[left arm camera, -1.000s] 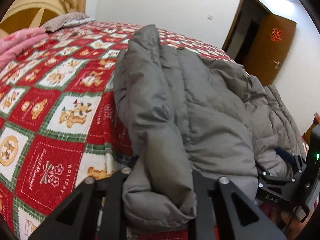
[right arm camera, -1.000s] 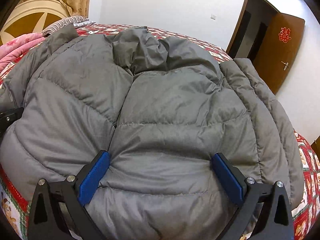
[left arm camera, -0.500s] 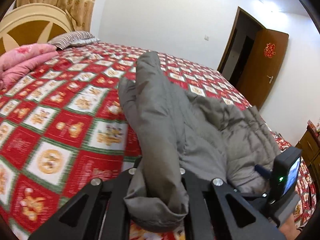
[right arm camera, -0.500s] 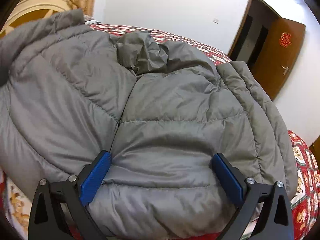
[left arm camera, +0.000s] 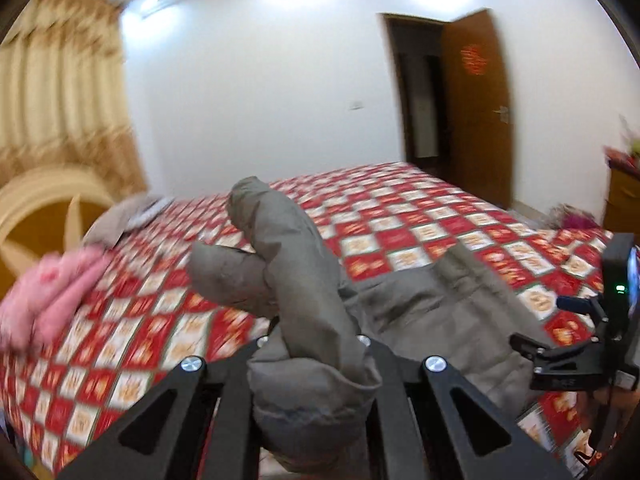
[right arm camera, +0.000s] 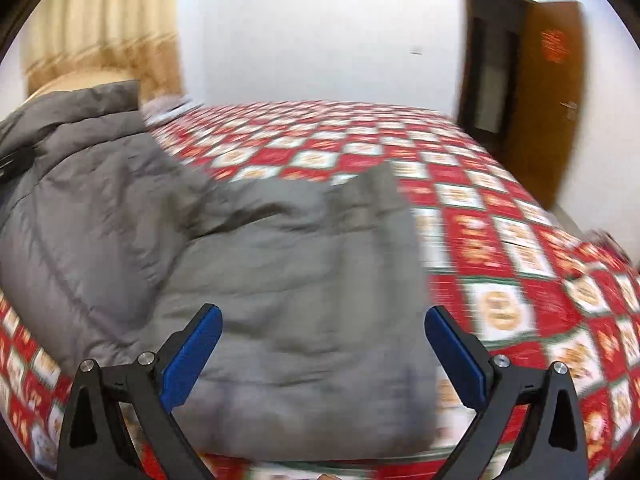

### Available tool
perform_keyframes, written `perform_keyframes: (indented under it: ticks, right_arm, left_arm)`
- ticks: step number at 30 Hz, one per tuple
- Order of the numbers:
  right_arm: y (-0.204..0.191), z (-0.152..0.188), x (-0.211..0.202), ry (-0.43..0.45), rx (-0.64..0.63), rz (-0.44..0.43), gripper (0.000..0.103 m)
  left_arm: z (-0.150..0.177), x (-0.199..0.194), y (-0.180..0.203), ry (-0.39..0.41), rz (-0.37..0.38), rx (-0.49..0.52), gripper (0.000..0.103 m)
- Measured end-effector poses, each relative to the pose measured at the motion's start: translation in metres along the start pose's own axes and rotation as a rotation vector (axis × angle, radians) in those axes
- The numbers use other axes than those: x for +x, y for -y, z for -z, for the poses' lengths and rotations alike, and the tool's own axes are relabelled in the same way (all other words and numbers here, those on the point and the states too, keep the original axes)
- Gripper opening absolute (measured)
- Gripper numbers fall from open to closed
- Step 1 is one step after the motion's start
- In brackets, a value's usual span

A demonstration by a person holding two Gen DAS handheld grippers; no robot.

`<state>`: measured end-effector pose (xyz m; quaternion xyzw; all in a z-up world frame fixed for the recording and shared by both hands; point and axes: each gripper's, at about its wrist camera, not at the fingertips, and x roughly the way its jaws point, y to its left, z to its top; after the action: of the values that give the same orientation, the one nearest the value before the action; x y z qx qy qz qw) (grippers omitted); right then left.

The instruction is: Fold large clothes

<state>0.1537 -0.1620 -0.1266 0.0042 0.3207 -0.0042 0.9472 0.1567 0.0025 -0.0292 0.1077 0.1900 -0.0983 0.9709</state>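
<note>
One bed, spread edge to edge with a red, white and green checked quilt. One grey puffer jacket heaped along the near edge of the bed, one end raised clear of the quilt and hanging in folds.

Seen only from the left wrist: one pink blanket bunched at the bed's left edge, a grey pillow near the headboard, and a wooden cabinet past the bed's right edge. Left tongs pressed together, pinching a thick fold of the jacket, with the sleeve draping over them. Right tongs visible here from the side, at the jacket's far end near the bed's right corner.

Seen only from the right wrist: the jacket's broad quilted panel lying flat on the quilt, its left part lifted high toward the curtain. Right tongs spread wide, two blue pads on either side of the panel, pinching nothing.

Common to both views: one brown door standing open, one curtain, white wall.
</note>
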Motion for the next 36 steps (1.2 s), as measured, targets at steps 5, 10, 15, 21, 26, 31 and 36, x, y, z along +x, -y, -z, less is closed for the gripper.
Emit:
perform_keyframes:
  ticks: [5,10,15,21,26,31,36]
  right_arm:
    - [0.048,0.012,0.007,-0.032,0.104,0.078,0.101]
    - [0.086,0.020,0.012,-0.058,0.171,0.110,0.101]
    - [0.117,0.029,0.026,-0.093,0.233,0.125,0.101]
    - [0.136,0.039,0.045,-0.122,0.259,0.161,0.101]
    - [0.154,0.045,0.053,-0.134,0.287,0.195,0.101]
    - [0.161,0.051,0.058,-0.142,0.291,0.214,0.101]
    - [0.162,0.051,0.059,-0.137,0.286,0.224,0.101]
  left_arm:
    - [-0.021,0.025,0.075,0.017,0.104,0.115,0.007]
    - [-0.015,0.051,0.129,-0.017,0.205,0.181,0.007]
    - [0.009,0.072,0.170,-0.064,0.268,0.252,0.008]
    - [0.023,0.088,0.193,-0.095,0.274,0.305,0.009]
    - [0.021,0.093,0.198,-0.109,0.275,0.306,0.009]
    - [0.022,0.096,0.205,-0.121,0.266,0.309,0.010]
    - [0.022,0.087,0.217,-0.113,0.303,0.345,0.010]
